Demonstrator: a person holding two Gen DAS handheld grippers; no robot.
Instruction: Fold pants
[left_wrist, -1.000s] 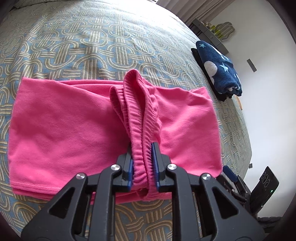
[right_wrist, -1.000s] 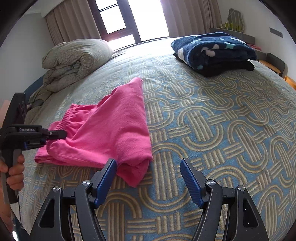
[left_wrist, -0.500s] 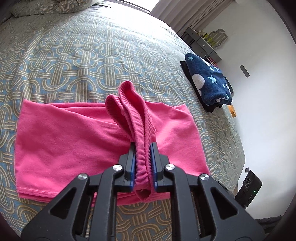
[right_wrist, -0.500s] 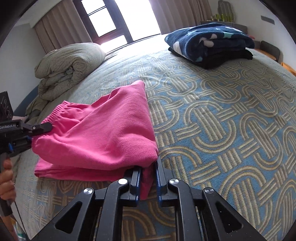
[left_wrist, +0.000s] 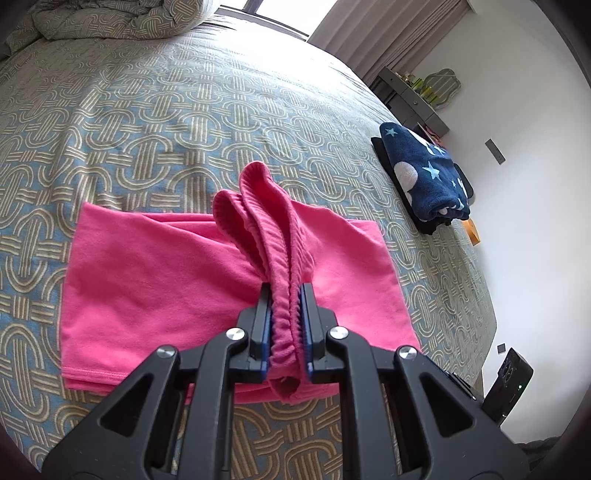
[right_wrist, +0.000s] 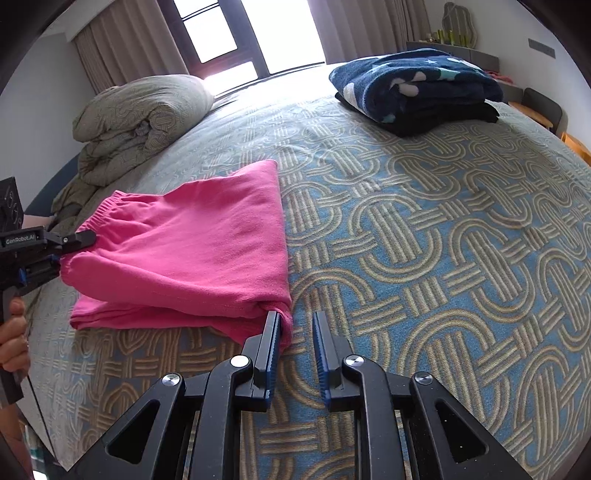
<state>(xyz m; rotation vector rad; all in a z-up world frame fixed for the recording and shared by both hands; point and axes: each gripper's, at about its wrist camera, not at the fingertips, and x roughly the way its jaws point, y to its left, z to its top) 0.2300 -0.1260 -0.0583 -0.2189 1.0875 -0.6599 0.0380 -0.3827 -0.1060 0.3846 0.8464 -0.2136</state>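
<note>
Pink pants (left_wrist: 147, 277) lie folded on the patterned bedspread (left_wrist: 147, 122). My left gripper (left_wrist: 286, 286) is shut on the bunched elastic waistband (left_wrist: 269, 206) and holds it lifted off the folded layers. In the right wrist view the pants (right_wrist: 192, 243) stretch from the left gripper (right_wrist: 79, 238), held by a hand (right_wrist: 13, 332), to my right gripper (right_wrist: 295, 315). The right jaws are opening. The near pink corner rests against the left finger, with a gap to the right finger, so the pads do not press on it.
A folded navy star blanket (right_wrist: 413, 85) sits on a dark garment at the far right of the bed. A rolled duvet (right_wrist: 140, 118) lies at the head by the window. The bed's edge (left_wrist: 484, 332) runs close to the white wall.
The right jaws went from wide open to shut on the pants' near corner, and have now parted slightly. The left gripper has lifted the waistband a little higher.
</note>
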